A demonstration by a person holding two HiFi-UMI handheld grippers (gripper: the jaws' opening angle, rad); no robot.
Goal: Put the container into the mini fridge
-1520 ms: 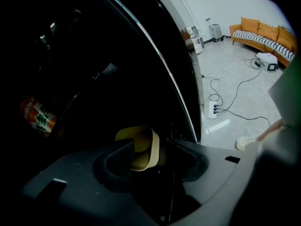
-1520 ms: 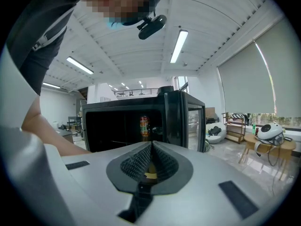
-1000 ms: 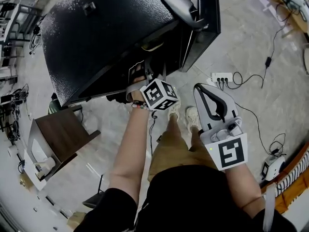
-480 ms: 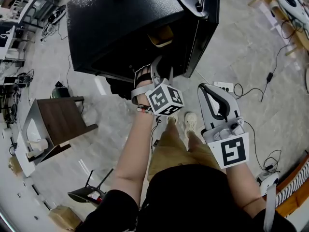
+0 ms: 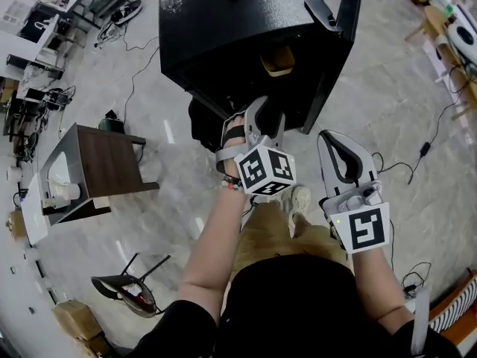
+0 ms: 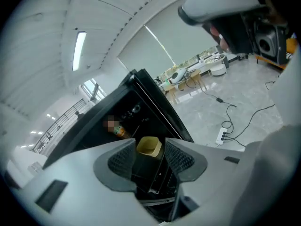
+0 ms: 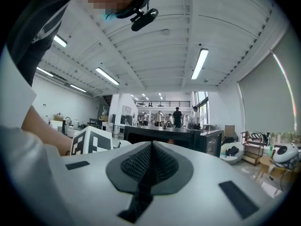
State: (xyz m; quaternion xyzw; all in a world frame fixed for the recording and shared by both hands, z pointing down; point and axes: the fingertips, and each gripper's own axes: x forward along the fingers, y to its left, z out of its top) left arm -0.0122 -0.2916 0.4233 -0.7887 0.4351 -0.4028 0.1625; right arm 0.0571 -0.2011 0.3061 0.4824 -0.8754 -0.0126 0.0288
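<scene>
The black mini fridge stands on the floor ahead with its door swung open to the right. A pale yellow container sits inside on a shelf; in the left gripper view the same container shows some way off between the jaws. My left gripper hangs just in front of the fridge opening, open and empty, clear of the container. My right gripper is beside it on the right, shut with nothing in it. From the right gripper view the fridge lies ahead of the right gripper.
A small brown side table stands to the left and a tipped chair lies lower left. A cable runs over the floor at right. An orange bottle is deeper in the fridge. The person's feet are below the grippers.
My left gripper has drawn back out of the fridge opening and risen, still open and empty. The right gripper has risen with it. The container has stayed on the shelf.
</scene>
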